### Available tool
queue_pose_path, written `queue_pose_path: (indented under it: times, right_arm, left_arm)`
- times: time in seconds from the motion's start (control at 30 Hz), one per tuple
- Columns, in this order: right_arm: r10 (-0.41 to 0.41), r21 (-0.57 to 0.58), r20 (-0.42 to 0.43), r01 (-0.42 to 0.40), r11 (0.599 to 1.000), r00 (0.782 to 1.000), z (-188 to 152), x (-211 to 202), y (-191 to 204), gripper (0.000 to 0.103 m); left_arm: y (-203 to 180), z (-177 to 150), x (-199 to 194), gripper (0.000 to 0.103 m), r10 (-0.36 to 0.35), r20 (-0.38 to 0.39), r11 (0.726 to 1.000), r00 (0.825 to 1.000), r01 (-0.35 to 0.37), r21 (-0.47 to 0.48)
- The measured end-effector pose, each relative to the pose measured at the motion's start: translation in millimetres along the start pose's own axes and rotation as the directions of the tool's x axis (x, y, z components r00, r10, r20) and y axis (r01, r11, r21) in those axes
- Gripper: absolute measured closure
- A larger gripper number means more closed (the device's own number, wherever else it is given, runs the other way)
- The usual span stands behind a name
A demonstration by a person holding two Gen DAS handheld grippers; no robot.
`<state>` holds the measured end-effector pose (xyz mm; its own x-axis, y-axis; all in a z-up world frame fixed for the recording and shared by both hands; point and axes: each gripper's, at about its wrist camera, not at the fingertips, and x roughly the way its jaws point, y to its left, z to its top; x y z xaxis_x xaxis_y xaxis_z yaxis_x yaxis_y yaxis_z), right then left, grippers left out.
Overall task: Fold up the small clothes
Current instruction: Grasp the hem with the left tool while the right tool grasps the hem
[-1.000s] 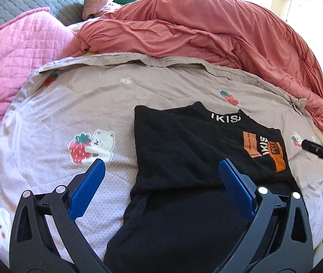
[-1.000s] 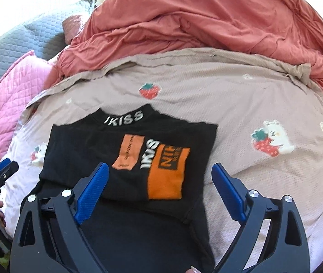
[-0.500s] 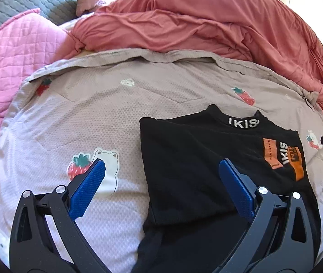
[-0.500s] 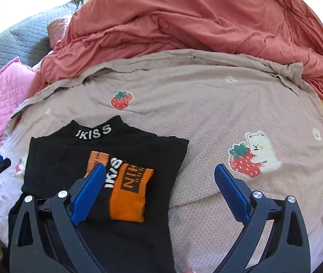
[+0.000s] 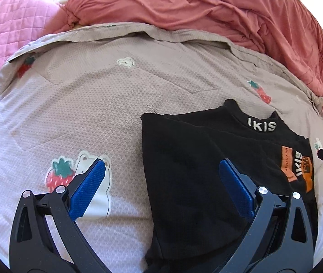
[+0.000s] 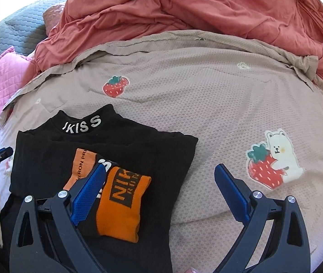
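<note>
Now black shirt (image 5: pixel 195 163) under left gripper (image 5: pixel 161 188) right finger only.

Bed spread with a taupe strawberry-and-bear sheet (image 5: pixel 120 104)

A folded black shirt (image 6: pixel 161 157) lies flat on its near part; a rumpled coral duvet (image 6: pixel 184 11) is heaped along the far side, with a pink quilt (image 5: pixel 13 29) far left.

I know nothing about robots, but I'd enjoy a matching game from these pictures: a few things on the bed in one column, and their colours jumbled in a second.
Things:
1. folded top
2. crumpled duvet
3. quilted blanket
4. gripper pads

Colours:
A. blue
B. pink
C. black with white collar lettering
D. salmon red

Pairs: 1-C, 2-D, 3-B, 4-A
</note>
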<state>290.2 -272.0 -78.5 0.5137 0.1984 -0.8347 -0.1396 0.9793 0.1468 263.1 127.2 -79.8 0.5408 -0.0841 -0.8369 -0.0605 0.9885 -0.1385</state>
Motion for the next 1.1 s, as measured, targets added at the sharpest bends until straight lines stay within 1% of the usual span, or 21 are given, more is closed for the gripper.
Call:
queue_pose_path:
  times: [0.17, 0.27, 0.3, 0.33, 0.37, 0.43, 0.47, 0.5, 0.57, 0.6, 0.63, 0.67, 0.7, 0.73, 0.77, 0.8, 0.87, 0.9, 0.93, 1.0, 1.1]
  right_arm:
    - [-0.002, -0.006, -0.03, 0.002, 1.0, 1.0, 6.2, 15.9, -0.4, 0.008]
    - [0.0, 0.004, -0.047, 0.0, 1.0, 0.999, 10.4, 27.1, -2.6, 0.009]
    - [0.005, 0.01, -0.053, -0.004, 1.0, 0.999, 11.7, 31.0, -3.8, 0.01]
    - [0.011, 0.016, -0.057, -0.01, 1.0, 0.998, 12.1, 33.3, -4.8, 0.012]
    - [0.02, 0.024, -0.066, -0.019, 1.0, 0.998, 12.8, 36.8, -6.4, 0.017]
    - [0.024, 0.03, -0.081, -0.021, 0.999, 0.996, 13.0, 43.0, -8.4, 0.02]
    - [0.024, 0.031, -0.085, -0.022, 0.999, 0.996, 12.5, 44.6, -8.8, 0.024]
    - [0.029, 0.03, -0.093, -0.026, 0.999, 0.995, 12.1, 47.6, -9.2, 0.035]
    - [0.025, 0.026, -0.1, -0.023, 0.999, 0.995, 11.3, 50.5, -8.4, 0.038]
    - [0.022, 0.025, -0.096, -0.019, 0.999, 0.995, 10.7, 50.7, -8.4, 0.049]
    - [0.017, 0.026, -0.086, -0.014, 1.0, 0.996, 10.2, 49.3, -8.7, 0.057]
    - [0.019, 0.025, -0.074, -0.017, 1.0, 0.997, 10.1, 47.5, -9.0, 0.069]
    - [0.031, 0.023, -0.058, -0.03, 0.999, 0.998, 10.0, 44.4, -8.9, 0.075]
    - [0.04, 0.018, -0.048, -0.039, 0.999, 0.998, 10.1, 42.5, -8.7, 0.076]
    - [0.041, 0.006, -0.038, -0.04, 0.999, 0.998, 10.1, 40.4, -7.5, 0.077]
    - [0.044, -0.007, -0.032, -0.044, 0.999, 0.999, 10.0, 39.6, -6.1, 0.077]
    - [0.042, -0.016, -0.039, -0.042, 0.999, 0.998, 10.6, 42.4, -6.7, 0.076]
    - [0.043, -0.009, -0.051, -0.043, 0.999, 0.998, 11.1, 45.9, -8.1, 0.072]
    - [0.047, 0.002, -0.063, -0.047, 0.999, 0.997, 11.5, 49.1, -9.8, 0.069]
    - [0.043, 0.026, -0.073, -0.041, 0.999, 0.996, 11.6, 53.5, -13.9, 0.056]
    - [0.05, 0.07, -0.091, -0.044, 0.997, 0.995, 10.6, 63.3, -18.6, 0.055]
  left_arm:
    - [-6.4, 5.8, 15.3, 0.009, -0.027, -0.012, 0.999, 1.0, 0.027, 0.026]
    - [-5.0, 6.4, 22.6, 0.01, -0.057, -0.016, 0.998, 0.998, 0.057, 0.002]
    - [-3.7, 6.2, 23.6, 0.011, -0.069, -0.014, 0.998, 0.998, 0.069, -0.006]
    - [-2.8, 6.0, 24.1, 0.016, -0.072, -0.011, 0.997, 0.997, 0.072, -0.004]
    - [-2.3, 6.0, 24.7, 0.019, -0.07, -0.011, 0.998, 0.998, 0.07, -0.001]
    - [-1.2, 5.4, 25.4, 0.023, -0.081, -0.016, 0.997, 0.997, 0.081, 0.0]
    - [-1.1, 5.4, 25.6, 0.027, -0.09, -0.016, 0.996, 0.996, 0.09, 0.0]
    - [-1.4, 5.5, 26.2, 0.029, -0.096, -0.017, 0.995, 0.995, 0.096, 0.002]
    - [-1.3, 6.6, 28.3, 0.041, -0.113, -0.023, 0.994, 0.993, 0.113, -0.005]
    - [-0.6, 7.4, 29.4, 0.044, -0.128, -0.025, 0.992, 0.991, 0.128, -0.018]
    - [-0.1, 8.2, 30.0, 0.052, -0.142, -0.022, 0.989, 0.99, 0.141, -0.031]
    - [0.3, 8.6, 30.2, 0.06, -0.15, -0.021, 0.988, 0.989, 0.149, -0.039]
    - [0.3, 8.9, 29.9, 0.065, -0.15, -0.018, 0.988, 0.988, 0.149, -0.043]
    - [-0.3, 9.1, 29.4, 0.073, -0.146, -0.016, 0.989, 0.989, 0.146, -0.038]
    - [-1.5, 9.2, 28.9, 0.076, -0.138, -0.014, 0.99, 0.99, 0.138, -0.032]
    - [-2.4, 9.2, 27.8, 0.076, -0.133, -0.009, 0.991, 0.991, 0.133, -0.024]
    - [-3.0, 9.1, 28.4, 0.076, -0.13, -0.012, 0.991, 0.991, 0.13, -0.017]
    - [-2.5, 9.1, 30.1, 0.075, -0.128, -0.017, 0.992, 0.992, 0.128, -0.021]
    - [-1.4, 9.2, 31.8, 0.07, -0.119, -0.022, 0.992, 0.993, 0.119, -0.031]
    - [0.5, 9.9, 35.0, 0.066, -0.127, -0.027, 0.991, 0.991, 0.126, -0.053]
    - [-0.7, 10.6, 37.5, 0.066, -0.126, -0.034, 0.991, 0.991, 0.124, -0.052]
